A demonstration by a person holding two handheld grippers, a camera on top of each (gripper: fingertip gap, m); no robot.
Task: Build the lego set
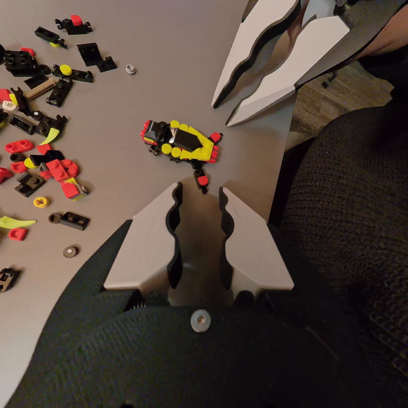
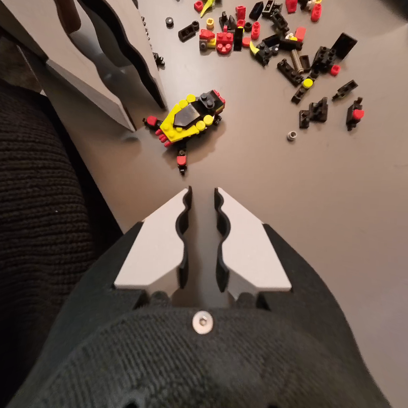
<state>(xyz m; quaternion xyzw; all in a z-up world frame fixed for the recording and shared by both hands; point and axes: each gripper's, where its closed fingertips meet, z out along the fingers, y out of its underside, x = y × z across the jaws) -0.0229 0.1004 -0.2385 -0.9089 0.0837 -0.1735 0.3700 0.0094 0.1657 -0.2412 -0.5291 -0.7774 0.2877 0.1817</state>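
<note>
Brick model (image 1: 181, 142), yellow, black and red, lies flat on the grey surface (image 1: 154, 33) near its edge. A thin black arm with a red cap (image 1: 202, 180) sticks out of it toward both cameras. Left gripper (image 1: 200, 187): jaws parted, nothing between them, the arm's end just ahead of the tips, not touching. Right gripper (image 2: 203, 189): jaws narrowly apart and bare, a little back from the same arm. Loose bricks (image 1: 44, 132), black, red and yellow, are scattered well apart from the model. Small grey round stud (image 1: 130, 69) lies alone between them. Dark knit fabric (image 1: 353, 198) lies past the surface edge.
</note>
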